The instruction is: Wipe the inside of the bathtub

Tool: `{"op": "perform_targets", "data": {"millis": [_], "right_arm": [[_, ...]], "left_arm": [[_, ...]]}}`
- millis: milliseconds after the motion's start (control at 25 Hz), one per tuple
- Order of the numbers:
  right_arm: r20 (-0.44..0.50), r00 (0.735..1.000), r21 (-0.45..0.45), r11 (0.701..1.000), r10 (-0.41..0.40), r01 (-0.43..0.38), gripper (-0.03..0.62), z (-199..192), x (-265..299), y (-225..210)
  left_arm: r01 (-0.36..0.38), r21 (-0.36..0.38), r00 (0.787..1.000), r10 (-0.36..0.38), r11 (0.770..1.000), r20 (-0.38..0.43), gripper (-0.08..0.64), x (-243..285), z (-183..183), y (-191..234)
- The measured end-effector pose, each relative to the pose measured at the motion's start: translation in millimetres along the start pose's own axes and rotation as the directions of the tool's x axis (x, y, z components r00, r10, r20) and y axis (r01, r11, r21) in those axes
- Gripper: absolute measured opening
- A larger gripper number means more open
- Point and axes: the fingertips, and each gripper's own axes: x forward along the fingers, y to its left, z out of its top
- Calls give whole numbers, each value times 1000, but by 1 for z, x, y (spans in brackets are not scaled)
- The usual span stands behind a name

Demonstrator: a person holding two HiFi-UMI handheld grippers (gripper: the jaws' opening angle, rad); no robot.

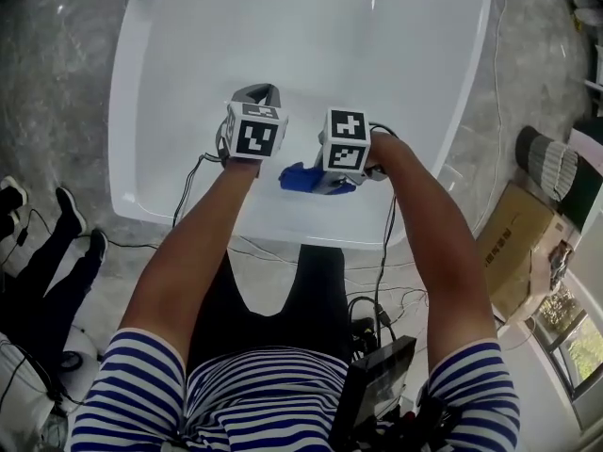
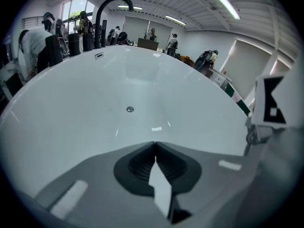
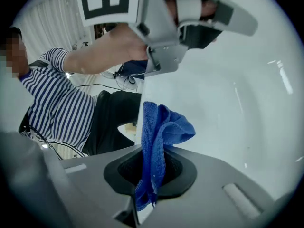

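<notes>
The white bathtub fills the upper head view, and both grippers hang over its near end. My right gripper is shut on a blue cloth; in the right gripper view the cloth stands folded up out of the closed jaws, close to the tub's near wall. My left gripper is shut with nothing in it. In the left gripper view its jaws meet and face down the tub's length toward the drain. The left gripper sits just above the cloth.
A black faucet stands on the far rim. A cardboard box lies on the floor to the right, with cables by the tub's near edge. Another person's feet in black shoes are at the left. Several people stand in the background.
</notes>
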Motion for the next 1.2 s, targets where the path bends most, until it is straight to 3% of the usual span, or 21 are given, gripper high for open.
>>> {"op": "perform_targets", "data": {"millis": [200, 320, 760, 1200], "right_arm": [[-26, 969, -9, 969, -246, 246, 43, -19, -42, -83], [-7, 946, -3, 946, -324, 324, 43, -32, -41, -143], [6, 887, -22, 886, -462, 462, 43, -78, 7, -366], [-42, 874, -98, 873, -484, 478, 43, -85, 50, -440]], "left_arm": [[-3, -15, 1000, 4, 1000, 14, 2, 32, 2, 3], [-7, -21, 1000, 7, 1000, 12, 3, 66, -11, 7], [-12, -7, 1000, 12, 1000, 4, 3, 226, -87, 19], [-1, -25, 1000, 1, 1000, 5, 3, 275, -116, 25]]}}
